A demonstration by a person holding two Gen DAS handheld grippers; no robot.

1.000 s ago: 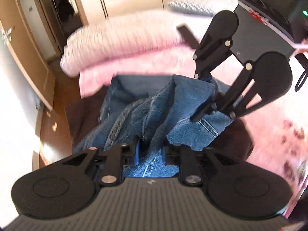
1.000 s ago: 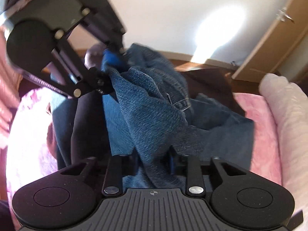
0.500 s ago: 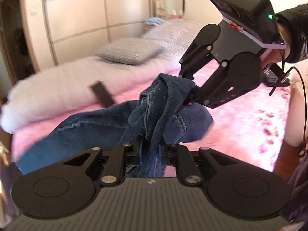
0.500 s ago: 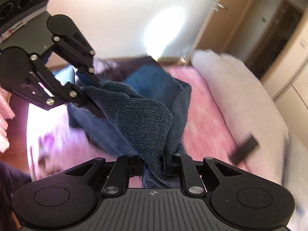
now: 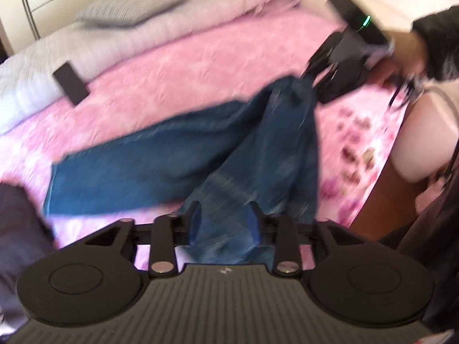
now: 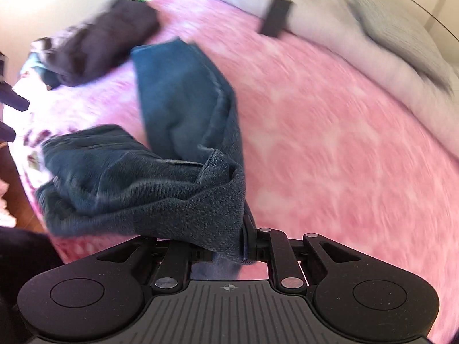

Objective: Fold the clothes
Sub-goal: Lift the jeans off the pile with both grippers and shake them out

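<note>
Two claws hold one pair of blue jeans (image 5: 178, 157) above a pink bedspread (image 5: 172, 66). The left claw (image 5: 223, 223) has its jaws opening, and the denim hangs between the two blue pads (image 5: 196, 223); a gap shows beside the cloth, so the pads do not press it. From this claw the jeans go forward and to the right, up to the right claw (image 5: 312, 77), which is held by a hand (image 5: 407, 54) in a dark sleeve (image 5: 439, 43). One leg of the jeans goes out to the left of the left claw and lies over the bedspread.

The right claw (image 6: 229, 250) is closed on a thick fold of the denim, which covers most of its fingers. Ahead of it the jeans (image 6: 183, 109) stretch away and to the left. Beyond their far end lies a dark garment (image 6: 94, 46) on the bedspread (image 6: 330, 132). Farther from both claws, at the far edge of the pink cover, there is a pale blanket (image 5: 86, 43), a small dark flat object (image 5: 70, 83) on its border, and a grey pillow (image 5: 129, 8) behind. Both views are blurred.
</note>
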